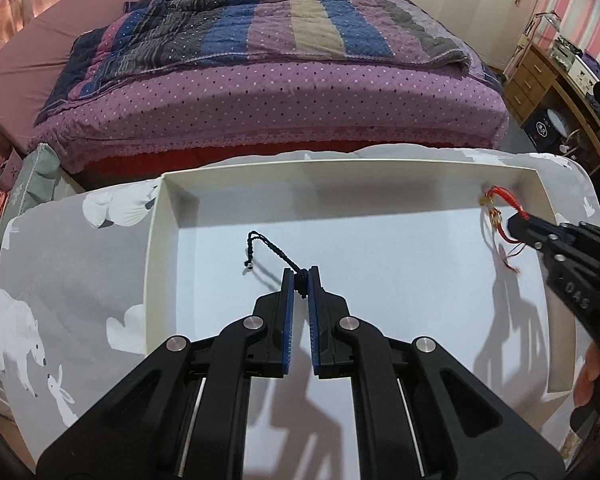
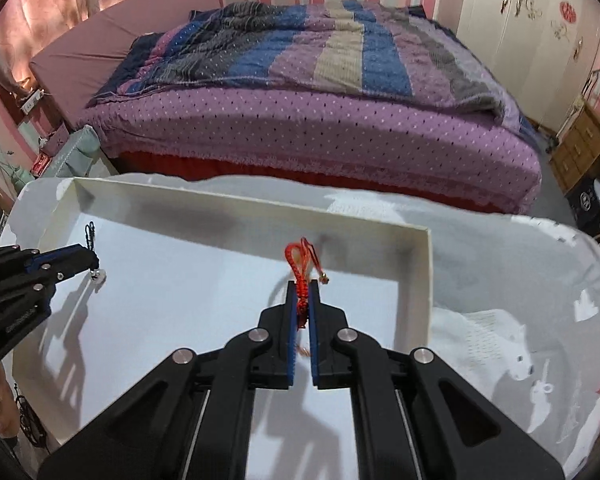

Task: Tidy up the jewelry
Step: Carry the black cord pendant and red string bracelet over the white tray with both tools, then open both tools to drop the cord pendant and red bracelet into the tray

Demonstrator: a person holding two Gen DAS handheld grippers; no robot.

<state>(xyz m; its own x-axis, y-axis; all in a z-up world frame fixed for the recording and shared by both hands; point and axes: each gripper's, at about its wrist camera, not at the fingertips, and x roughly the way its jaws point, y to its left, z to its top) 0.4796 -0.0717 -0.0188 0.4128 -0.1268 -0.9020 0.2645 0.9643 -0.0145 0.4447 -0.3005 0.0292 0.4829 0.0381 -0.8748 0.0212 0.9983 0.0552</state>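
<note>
A shallow white tray (image 1: 168,216) lies on a grey cloth printed with white animals. My left gripper (image 1: 301,274) is shut on a black braided cord bracelet (image 1: 265,245), whose loop arches up and left over the tray floor. In the right wrist view my right gripper (image 2: 303,285) is shut on a red braided cord bracelet (image 2: 300,260) with small gold beads, near the tray's far right corner (image 2: 420,248). Each gripper shows in the other's view: the right gripper (image 1: 514,226) with the red bracelet (image 1: 496,200), the left gripper (image 2: 94,262) with the black bracelet (image 2: 90,234).
The grey cloth (image 1: 68,280) covers the low table around the tray. Behind stands a bed with a purple dotted cover (image 1: 260,96) and a striped quilt. A wooden desk (image 1: 540,76) stands at the right. A person's hand (image 1: 588,372) shows at the right edge.
</note>
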